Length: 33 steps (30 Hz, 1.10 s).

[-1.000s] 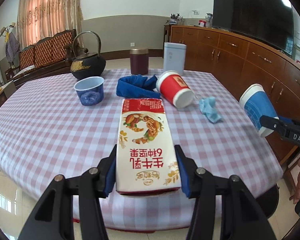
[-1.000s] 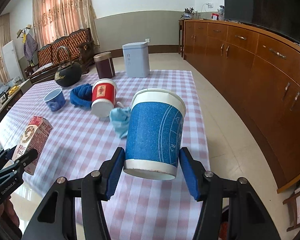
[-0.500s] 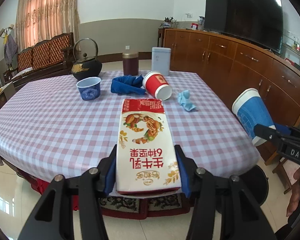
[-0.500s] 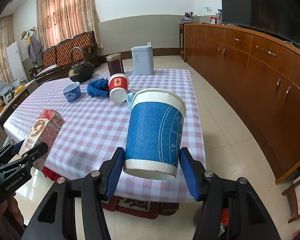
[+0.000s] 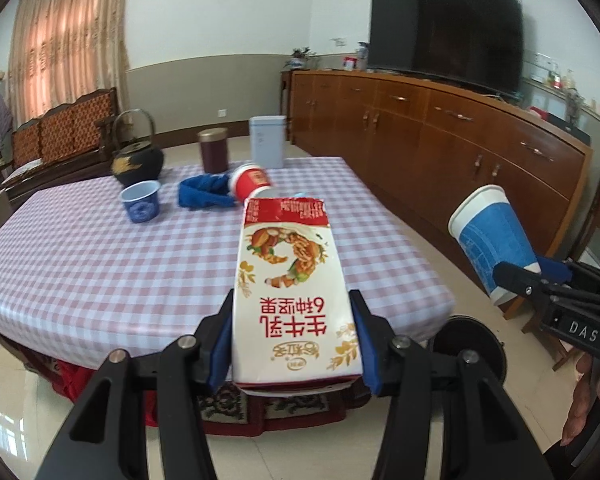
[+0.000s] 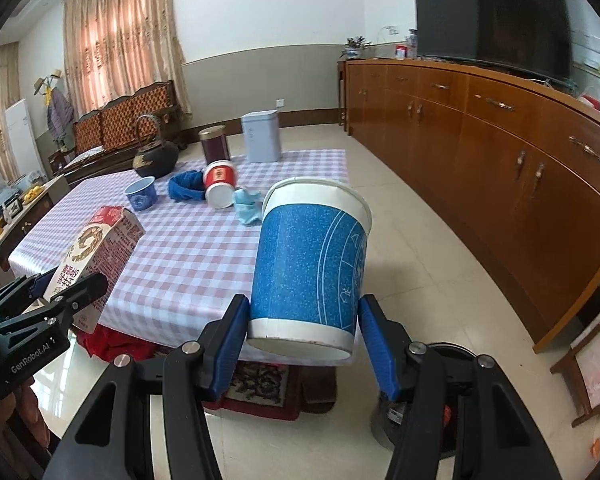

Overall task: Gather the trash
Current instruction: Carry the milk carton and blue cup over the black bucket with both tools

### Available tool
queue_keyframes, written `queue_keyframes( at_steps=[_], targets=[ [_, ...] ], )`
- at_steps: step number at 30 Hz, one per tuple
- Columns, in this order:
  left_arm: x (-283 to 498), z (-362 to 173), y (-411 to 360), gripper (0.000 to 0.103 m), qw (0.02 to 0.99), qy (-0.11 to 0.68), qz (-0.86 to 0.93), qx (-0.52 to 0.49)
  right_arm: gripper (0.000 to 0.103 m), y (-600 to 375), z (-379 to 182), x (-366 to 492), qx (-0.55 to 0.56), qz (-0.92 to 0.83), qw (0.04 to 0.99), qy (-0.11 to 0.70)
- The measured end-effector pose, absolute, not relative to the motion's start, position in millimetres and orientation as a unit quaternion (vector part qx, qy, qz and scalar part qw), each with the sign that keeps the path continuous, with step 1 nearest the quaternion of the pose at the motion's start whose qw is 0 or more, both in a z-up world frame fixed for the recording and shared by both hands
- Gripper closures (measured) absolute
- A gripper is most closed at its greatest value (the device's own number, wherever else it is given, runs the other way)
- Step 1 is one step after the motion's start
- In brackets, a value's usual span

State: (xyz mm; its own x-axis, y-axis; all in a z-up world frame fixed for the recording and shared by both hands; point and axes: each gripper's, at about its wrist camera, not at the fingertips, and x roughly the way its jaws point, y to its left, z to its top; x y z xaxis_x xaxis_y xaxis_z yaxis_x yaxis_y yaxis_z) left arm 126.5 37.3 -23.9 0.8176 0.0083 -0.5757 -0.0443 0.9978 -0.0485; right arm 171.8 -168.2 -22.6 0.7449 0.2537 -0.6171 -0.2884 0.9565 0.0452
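Two tools were busy, and both were held in the air off the near edge of the desk [image 5: 100, 264], above the floor. The left tool [image 5: 292, 344] was closed on a milk carton [image 5: 292, 288], its blue pads pressing the two long sides near the bottom, with the torn red top pointing away toward the desk. The right tool [image 6: 300, 340] was closed on a blue paper cup [image 6: 312, 268], gripped at its base, the white rim pointing away and tilted a little.

On the checked cloth some things lay near the far edge: a red paper cup [image 6: 219, 184] on its side, touching a dark blue cloth [image 6: 186, 186], a crumpled light blue tissue [image 6: 248, 204] just beside the red cup, and a small blue bowl [image 6: 141, 194] standing upright. Behind them stood a black teapot [image 6: 154, 156], a dark brown canister [image 6: 214, 145] and a pale square tin [image 6: 261, 136].
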Motion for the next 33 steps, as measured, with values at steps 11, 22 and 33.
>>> queue_keyframes(
  at_steps=[11,22,33],
  targets=[
    [130,-28,-24,0.05,0.953,0.299,-0.05,-0.01,0.044,-222,-32,155,-0.02,0.101,0.938,0.331],
    [140,-46,-77,0.05,0.943,0.315,-0.107,0.001,0.044,-281,-53,144,-0.009,0.051,0.936,0.349],
    [152,-74,-140,0.05,0.924,0.339,-0.176,0.025,0.044,-339,-94,139,0.002,0.021,0.925,0.38]
  ],
)
